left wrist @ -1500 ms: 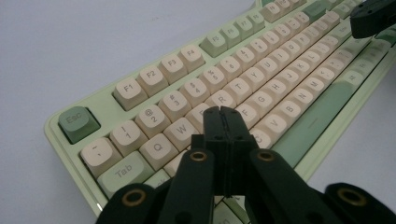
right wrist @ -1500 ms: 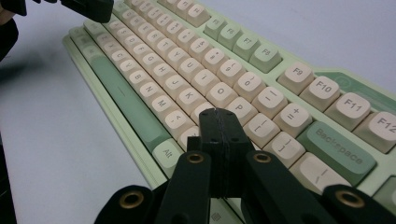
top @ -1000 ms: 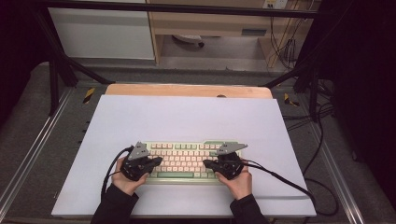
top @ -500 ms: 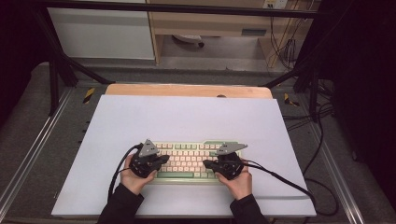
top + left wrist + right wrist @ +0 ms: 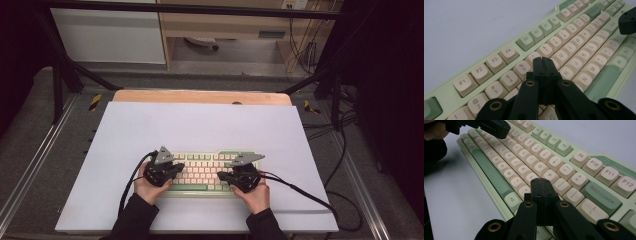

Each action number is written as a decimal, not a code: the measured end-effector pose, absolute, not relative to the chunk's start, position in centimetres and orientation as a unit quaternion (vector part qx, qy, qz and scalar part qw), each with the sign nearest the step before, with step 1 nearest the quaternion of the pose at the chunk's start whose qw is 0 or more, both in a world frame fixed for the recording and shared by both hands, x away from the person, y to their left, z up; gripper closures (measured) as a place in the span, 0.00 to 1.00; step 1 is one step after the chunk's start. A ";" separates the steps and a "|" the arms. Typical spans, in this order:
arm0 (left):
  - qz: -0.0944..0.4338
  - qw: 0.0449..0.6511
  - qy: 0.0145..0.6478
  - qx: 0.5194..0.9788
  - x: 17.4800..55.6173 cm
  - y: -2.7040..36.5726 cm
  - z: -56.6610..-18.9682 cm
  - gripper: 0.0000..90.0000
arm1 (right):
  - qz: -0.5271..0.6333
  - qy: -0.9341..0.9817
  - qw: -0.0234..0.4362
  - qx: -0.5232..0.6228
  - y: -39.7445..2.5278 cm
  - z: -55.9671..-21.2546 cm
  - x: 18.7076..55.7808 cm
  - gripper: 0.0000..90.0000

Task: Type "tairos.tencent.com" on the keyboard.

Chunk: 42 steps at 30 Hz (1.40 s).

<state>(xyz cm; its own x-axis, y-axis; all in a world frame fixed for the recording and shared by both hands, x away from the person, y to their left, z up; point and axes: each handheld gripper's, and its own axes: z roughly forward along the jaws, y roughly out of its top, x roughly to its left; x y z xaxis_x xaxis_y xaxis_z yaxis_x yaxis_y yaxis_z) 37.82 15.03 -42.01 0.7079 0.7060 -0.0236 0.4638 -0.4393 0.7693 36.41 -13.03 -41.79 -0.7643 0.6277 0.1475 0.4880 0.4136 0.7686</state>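
Keys of the pale green and cream plastic keyboard (image 5: pixel 202 171), low on the white table mat (image 5: pixel 200 125), sit under both tools. Left gripper (image 5: pixel 543 60), jaws pressed together, has edged inward since a second ago, suggesting typing continues; right gripper (image 5: pixel 541 181) hovers likewise closed.

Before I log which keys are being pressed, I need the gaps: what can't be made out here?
- High view: key legends on the keyboard are too small to read.
- Left gripper view: the shut jaws of the left hand-held gripper cover the keys beneath their tips, so contact is unclear.
- Right gripper view: the right hand-held gripper likewise hides its key; the keyboard's right end is cut off by the frame edge.
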 end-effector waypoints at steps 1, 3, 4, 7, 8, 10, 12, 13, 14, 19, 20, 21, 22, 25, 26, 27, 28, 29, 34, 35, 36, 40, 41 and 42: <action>0.152 0.397 0.350 0.835 37.9 14.9 -42.1 1.00 | 0.427 0.837 0.082 0.333 -13.0 -41.8 36.4 1.00; 0.158 0.392 0.349 0.837 37.9 14.7 -42.3 1.00 | 0.427 0.837 0.082 0.333 -13.0 -41.8 36.4 1.00; 0.160 0.390 0.348 0.838 37.9 14.6 -42.4 1.00 | 0.427 0.837 0.083 0.333 -13.1 -41.8 36.4 1.00; 0.158 0.390 0.348 0.837 38.0 14.4 -42.6 1.00 | 0.427 0.837 0.084 0.332 -13.1 -41.7 36.4 1.00; 0.157 0.391 0.348 0.838 38.1 14.4 -42.6 1.00 | 0.427 0.837 0.084 0.332 -13.1 -41.7 36.4 1.00; 0.157 0.389 0.348 0.838 38.1 14.3 -42.7 1.00 | 0.426 0.837 0.084 0.332 -13.1 -41.7 36.4 1.00; 0.156 0.391 0.348 0.838 38.1 14.3 -42.7 1.00 | 0.426 0.837 0.083 0.332 -13.1 -41.7 36.4 1.00; 0.157 0.391 0.347 0.838 38.1 14.3 -42.7 1.00 | 0.426 0.837 0.083 0.332 -13.1 -41.7 36.4 1.00; 0.157 0.391 0.347 0.838 38.1 14.3 -42.7 1.00 | 0.426 0.837 0.084 0.333 -13.1 -41.7 36.4 1.00; 0.156 0.392 0.347 0.838 38.1 14.3 -42.8 1.00 | 0.427 0.837 0.085 0.332 -13.1 -41.7 36.4 1.00; 0.155 0.391 0.347 0.838 38.1 14.3 -42.9 1.00 | 0.426 0.837 0.085 0.332 -13.1 -41.7 36.4 1.00; 0.154 0.389 0.347 0.840 38.1 14.3 -42.9 1.00 | 0.426 0.837 0.085 0.332 -13.1 -41.7 36.4 1.00; 0.153 0.388 0.346 0.840 38.2 14.2 -43.1 1.00 | 0.426 0.837 0.085 0.332 -13.1 -41.7 36.4 1.00; 0.152 0.391 0.344 0.840 38.1 14.3 -43.1 1.00 | 0.427 0.837 0.085 0.332 -13.1 -41.6 36.4 1.00; 0.153 0.391 0.344 0.840 38.1 14.3 -43.1 1.00 | 0.427 0.837 0.085 0.332 -13.1 -41.6 36.3 1.00; 0.153 0.391 0.344 0.840 38.1 14.3 -43.1 1.00 | 0.427 0.837 0.085 0.332 -13.1 -41.6 36.4 1.00; 0.152 0.391 0.343 0.840 38.1 14.3 -43.0 1.00 | 0.427 0.837 0.084 0.332 -13.2 -41.6 36.3 1.00; 0.152 0.393 0.343 0.839 38.0 14.3 -43.0 1.00 | 0.427 0.837 0.084 0.332 -13.2 -41.6 36.3 1.00; 0.150 0.398 0.339 0.839 37.8 14.5 -42.6 1.00 | 0.427 0.837 0.085 0.332 -13.1 -41.6 36.3 1.00; 0.149 0.398 0.339 0.839 37.7 14.5 -42.5 1.00 | 0.426 0.837 0.085 0.331 -13.2 -41.6 36.3 1.00; 0.150 0.400 0.339 0.838 37.7 14.6 -42.5 1.00 | 0.427 0.837 0.086 0.331 -13.2 -41.6 36.3 1.00; 0.148 0.405 0.338 0.837 37.4 14.9 -42.1 1.00 | 0.426 0.837 0.085 0.331 -13.2 -41.5 36.3 1.00; 0.148 0.406 0.338 0.836 37.3 15.0 -42.0 1.00 | 0.426 0.837 0.085 0.331 -13.2 -41.5 36.3 1.00; 0.147 0.407 0.338 0.836 37.2 15.0 -42.0 1.00 | 0.427 0.837 0.085 0.331 -13.2 -41.6 36.3 1.00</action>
